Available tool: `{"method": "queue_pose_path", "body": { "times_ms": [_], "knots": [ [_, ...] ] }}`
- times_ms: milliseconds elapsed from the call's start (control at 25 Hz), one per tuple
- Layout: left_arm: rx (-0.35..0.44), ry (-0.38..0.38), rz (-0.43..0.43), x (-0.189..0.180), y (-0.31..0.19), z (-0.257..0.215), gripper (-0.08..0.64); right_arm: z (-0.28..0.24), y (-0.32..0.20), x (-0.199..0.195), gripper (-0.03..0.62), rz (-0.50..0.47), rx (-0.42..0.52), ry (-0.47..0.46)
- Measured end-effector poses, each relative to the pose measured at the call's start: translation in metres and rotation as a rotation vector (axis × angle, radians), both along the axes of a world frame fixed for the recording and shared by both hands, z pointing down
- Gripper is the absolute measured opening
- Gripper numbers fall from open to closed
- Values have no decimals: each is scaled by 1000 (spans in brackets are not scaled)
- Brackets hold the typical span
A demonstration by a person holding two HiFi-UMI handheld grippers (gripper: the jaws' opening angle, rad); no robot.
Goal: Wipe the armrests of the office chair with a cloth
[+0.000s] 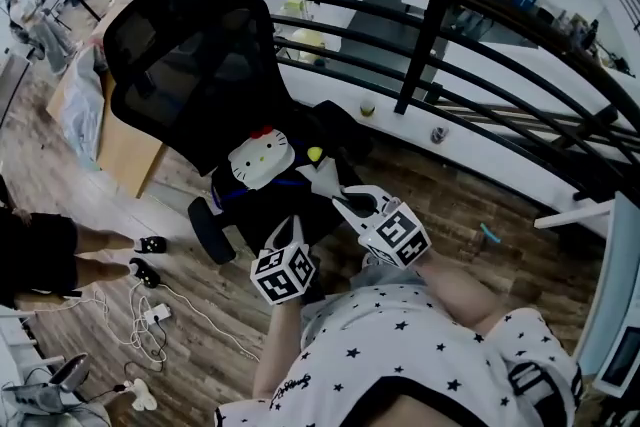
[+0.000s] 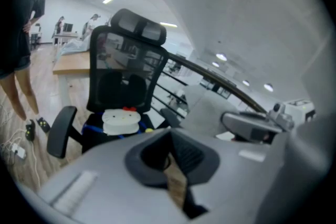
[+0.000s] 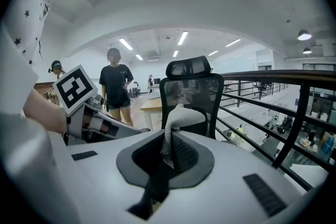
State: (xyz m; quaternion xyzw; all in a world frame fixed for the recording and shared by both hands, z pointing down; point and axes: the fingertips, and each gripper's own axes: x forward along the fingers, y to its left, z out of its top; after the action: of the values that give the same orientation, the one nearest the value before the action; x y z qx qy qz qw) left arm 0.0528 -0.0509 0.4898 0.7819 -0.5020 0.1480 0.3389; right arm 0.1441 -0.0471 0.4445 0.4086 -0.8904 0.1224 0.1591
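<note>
A black mesh office chair [image 1: 190,65] is seen on the wooden floor [image 1: 470,205], just beside a dark metal railing [image 1: 430,25], with its seat turned towards the person who holds the tongs. A white cat-faced cushion [image 1: 258,160] with a red bow is propped on the seat against the backrest. One padded armrest [image 1: 210,230] is seen at the head view's left; the other armrest [image 2: 170,115] is made out on the railing side in the left gripper view.

The right tongs [image 3: 168,157] are clenched on a pale cloth [image 3: 176,122], which is pinched at its lower part and stands up above the jaws, in line with the chair's backrest. In the head view these tongs are held over the front of the seat, on the railing side. The left tongs [image 2: 170,157] are clenched with nothing between the jaws and are held near the seat's front edge, just beside the right ones.

A wooden bench [image 1: 125,150] is seen behind the chair. White cables [image 1: 150,320] are strewn on the floor towards the head view's lower left corner, and a person in dark clothes [image 3: 116,84] is seen standing near them.
</note>
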Motion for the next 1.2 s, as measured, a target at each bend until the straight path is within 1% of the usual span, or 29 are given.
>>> {"method": "queue_pose_path", "body": {
  "times_ms": [120, 320, 520, 800, 960, 1200],
  "knots": [
    [1, 3, -27, 22, -3, 3, 5, 3, -4, 26, 26, -14, -8, 2],
    [-6, 8, -56, 52, -3, 10, 6, 9, -9, 58, 26, -30, -12, 2],
    [-17, 5, -36, 76, 4, 15, 6, 14, -13, 79, 26, -29, -12, 0],
    [-63, 1, -47, 81, -7, 25, 6, 25, -33, 97, 26, -1, -34, 1],
    [-71, -2, -51, 77, -22, 30, 6, 31, -50, 103, 26, 22, -47, 9],
    [-72, 9, -58, 78, -56, 38, 6, 38, -86, 111, 26, 28, -32, 48]
  ]
}}
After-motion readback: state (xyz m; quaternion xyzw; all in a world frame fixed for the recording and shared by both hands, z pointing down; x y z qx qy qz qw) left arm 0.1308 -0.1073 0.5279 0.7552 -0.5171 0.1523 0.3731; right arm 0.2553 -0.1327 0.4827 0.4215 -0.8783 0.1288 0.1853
